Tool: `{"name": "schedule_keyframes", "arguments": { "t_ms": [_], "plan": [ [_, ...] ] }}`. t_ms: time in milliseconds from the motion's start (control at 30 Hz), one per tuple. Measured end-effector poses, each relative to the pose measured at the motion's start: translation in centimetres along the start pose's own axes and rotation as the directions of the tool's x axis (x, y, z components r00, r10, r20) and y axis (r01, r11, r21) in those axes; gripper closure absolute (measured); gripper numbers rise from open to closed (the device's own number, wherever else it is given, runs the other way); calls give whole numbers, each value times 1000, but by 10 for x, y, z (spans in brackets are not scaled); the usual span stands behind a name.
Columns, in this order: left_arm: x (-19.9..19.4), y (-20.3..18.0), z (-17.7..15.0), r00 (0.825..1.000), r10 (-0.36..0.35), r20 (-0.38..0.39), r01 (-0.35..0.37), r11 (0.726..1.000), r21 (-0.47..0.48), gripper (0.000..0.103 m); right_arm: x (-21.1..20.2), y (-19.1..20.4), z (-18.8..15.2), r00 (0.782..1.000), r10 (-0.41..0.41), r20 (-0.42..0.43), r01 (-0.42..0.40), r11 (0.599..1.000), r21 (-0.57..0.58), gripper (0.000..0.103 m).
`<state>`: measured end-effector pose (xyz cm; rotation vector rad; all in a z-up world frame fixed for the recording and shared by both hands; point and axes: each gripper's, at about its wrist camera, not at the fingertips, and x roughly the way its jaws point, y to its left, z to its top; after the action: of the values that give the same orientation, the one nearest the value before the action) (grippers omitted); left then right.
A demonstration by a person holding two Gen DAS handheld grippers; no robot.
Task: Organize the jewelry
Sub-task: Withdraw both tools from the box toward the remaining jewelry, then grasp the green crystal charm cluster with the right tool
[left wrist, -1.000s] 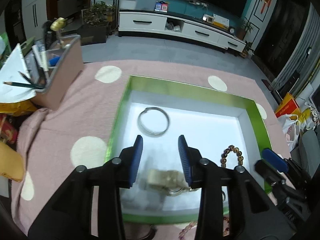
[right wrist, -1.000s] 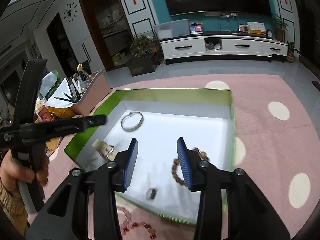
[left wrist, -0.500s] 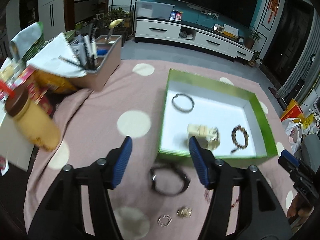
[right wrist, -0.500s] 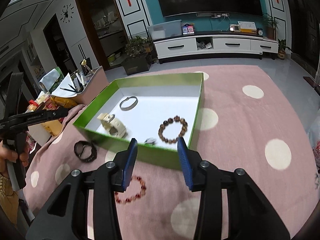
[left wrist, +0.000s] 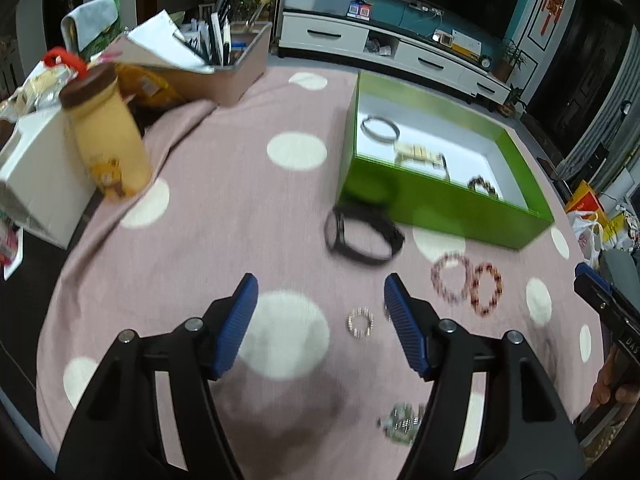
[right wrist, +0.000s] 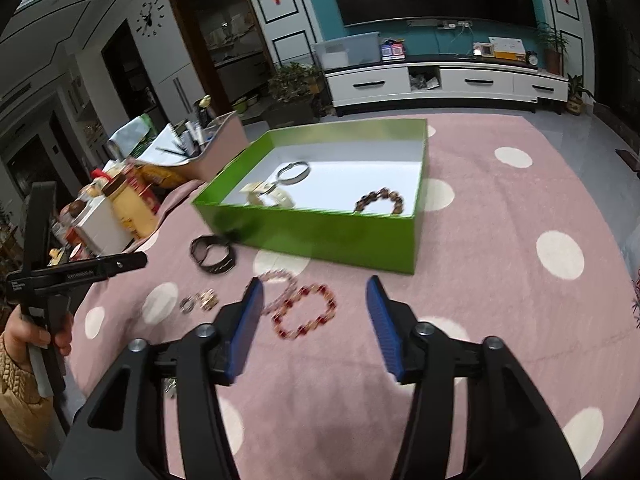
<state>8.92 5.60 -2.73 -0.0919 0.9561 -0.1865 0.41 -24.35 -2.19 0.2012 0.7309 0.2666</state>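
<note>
Left wrist view: the left gripper [left wrist: 320, 312] hovers above the pink dotted counter [left wrist: 224, 216], fingers spreading, gripping nothing; a small ring [left wrist: 361, 322] lies between them. Right wrist view: the right gripper [right wrist: 316, 312] likewise widens over a red bead bracelet [right wrist: 306, 312], untouched, near the green box [right wrist: 320, 228].

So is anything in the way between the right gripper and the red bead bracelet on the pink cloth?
Nothing visible. The red bead bracelet lies on the cloth just ahead of the right hand-held gripper, whose jaws are opening with nothing between them. The pink bead bracelet touches it on the left side.
</note>
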Motion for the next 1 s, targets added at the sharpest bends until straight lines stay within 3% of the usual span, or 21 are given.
{"name": "schedule_keyframes", "arguments": {
  "t_ms": [233, 467, 667, 867, 1000],
  "plan": [
    [-10, 8, -40, 1000, -5, -26, 5, 1000, -1, 28, 0, 41, -30, 993, 93, -79, -101, 990, -99, 39],
    [-19, 24, -72, 998, -36, -45, 34, 998, -48, 26, 25, 92, -67, 962, 175, -210, -215, 959, -186, 39],
    [-24, 41, -87, 998, -34, -54, 29, 996, -88, 26, 48, 125, -79, 942, 203, -267, -268, 934, -236, 40],
    [-28, 48, -92, 998, -40, -47, 35, 994, -100, 26, 69, 147, -79, 944, 170, -282, -256, 919, -302, 57],
    [-27, 49, -91, 998, -48, -48, 42, 994, -102, 26, 82, 148, -81, 949, 120, -292, -217, 919, -328, 81]
  ]
}}
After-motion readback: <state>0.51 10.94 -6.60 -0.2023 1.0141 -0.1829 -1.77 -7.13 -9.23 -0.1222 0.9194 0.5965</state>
